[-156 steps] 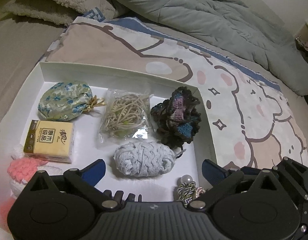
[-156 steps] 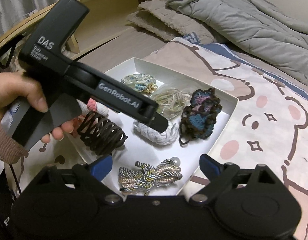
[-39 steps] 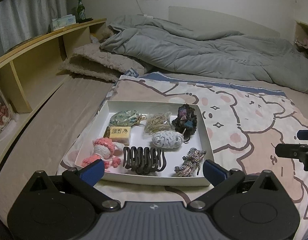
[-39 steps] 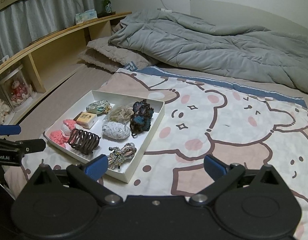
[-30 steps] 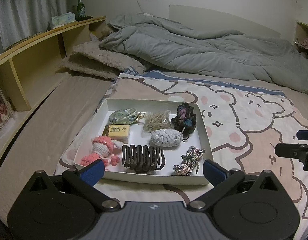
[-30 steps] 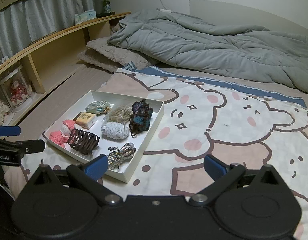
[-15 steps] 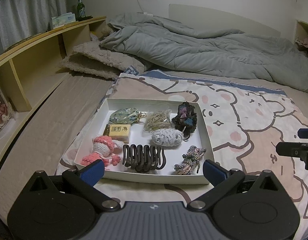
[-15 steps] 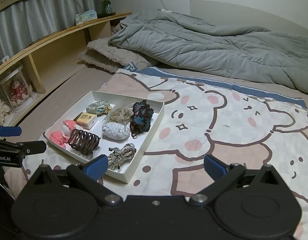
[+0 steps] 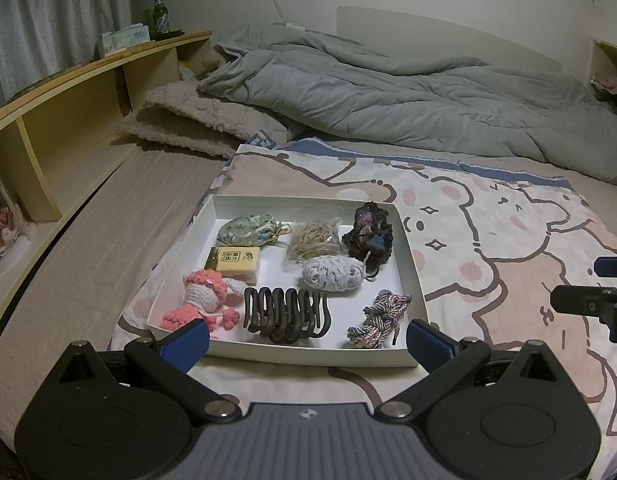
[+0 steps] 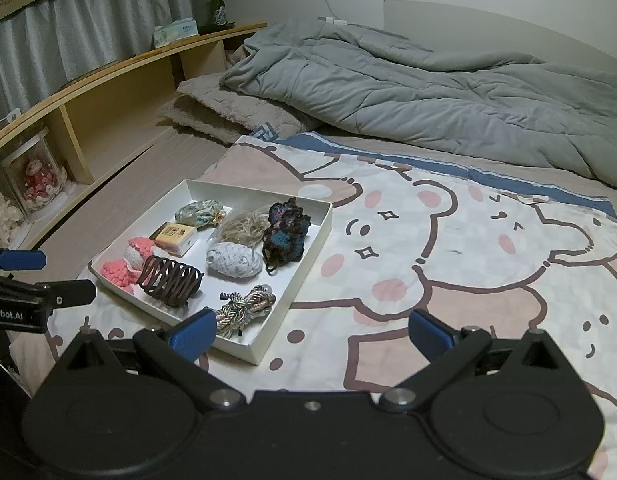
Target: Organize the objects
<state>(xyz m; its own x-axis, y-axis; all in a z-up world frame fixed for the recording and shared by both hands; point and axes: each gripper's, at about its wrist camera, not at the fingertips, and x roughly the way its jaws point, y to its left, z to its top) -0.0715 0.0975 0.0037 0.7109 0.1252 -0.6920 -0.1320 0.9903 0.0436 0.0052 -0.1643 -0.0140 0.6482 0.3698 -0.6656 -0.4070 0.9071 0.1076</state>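
Observation:
A white tray (image 9: 408,248) (image 10: 308,264) lies on the bear-print sheet and holds several small items. Among them are a brown claw clip (image 9: 286,314) (image 10: 169,278), a pink crochet doll (image 9: 200,296) (image 10: 126,264), a twisted cord (image 9: 378,320) (image 10: 246,306), a grey-white knit bundle (image 9: 332,273) (image 10: 234,260), a dark crochet scrunchie (image 9: 370,234) (image 10: 286,230), a yellow tissue pack (image 9: 234,259), a floral pouch (image 9: 248,230) and a bag of rubber bands (image 9: 314,238). My left gripper (image 9: 306,340) hangs open just in front of the tray. My right gripper (image 10: 310,334) is open to the tray's right, nothing between its fingers.
A grey duvet (image 9: 408,92) and a beige pillow (image 9: 188,120) lie at the back of the bed. A wooden headboard shelf (image 10: 108,88) runs along the left, with a green bottle (image 10: 217,8) and a tissue box (image 10: 175,32) on top.
Both grippers have pulled well back from the tray since five seconds ago, and the claw clip now rests in it. Over the last second hardly anything has moved.

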